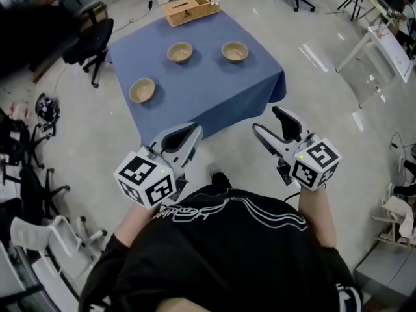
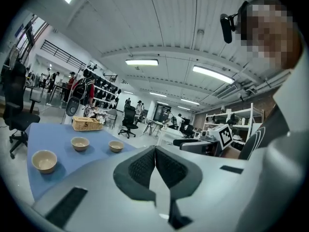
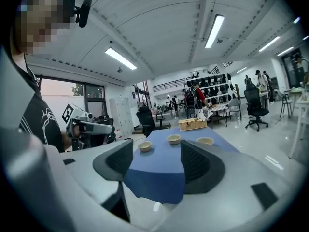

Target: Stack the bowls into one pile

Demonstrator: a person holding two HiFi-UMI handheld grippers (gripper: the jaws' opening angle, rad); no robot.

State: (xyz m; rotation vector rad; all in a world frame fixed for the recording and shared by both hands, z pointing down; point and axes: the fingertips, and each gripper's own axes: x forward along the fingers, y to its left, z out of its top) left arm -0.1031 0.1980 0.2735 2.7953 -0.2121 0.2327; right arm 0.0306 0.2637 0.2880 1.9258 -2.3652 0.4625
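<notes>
We are holding both tongs low, short of the blue-clothed table [image 1: 255, 86]. The left tongs [image 1: 192, 134] are showing jaws pressed together, nothing between them. The right tongs [image 1: 268, 120] are gaping wide and empty. Three bowls are sitting apart on the cloth: the near-left bowl [image 1: 142, 90], the middle bowl [image 1: 180, 52] and the right bowl [image 1: 234, 51]. A wicker basket [image 1: 190, 9] is resting at the far edge.

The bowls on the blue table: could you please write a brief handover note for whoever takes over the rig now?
The left tongs are shut and empty; the right tongs are open and empty; both short of the blue-clothed table.
Three round tan bowls sit apart on it: near-left bowl, far-middle bowl, far-right bowl.
Done: nothing stacked yet.
To do: gather all three into one pile.
</notes>
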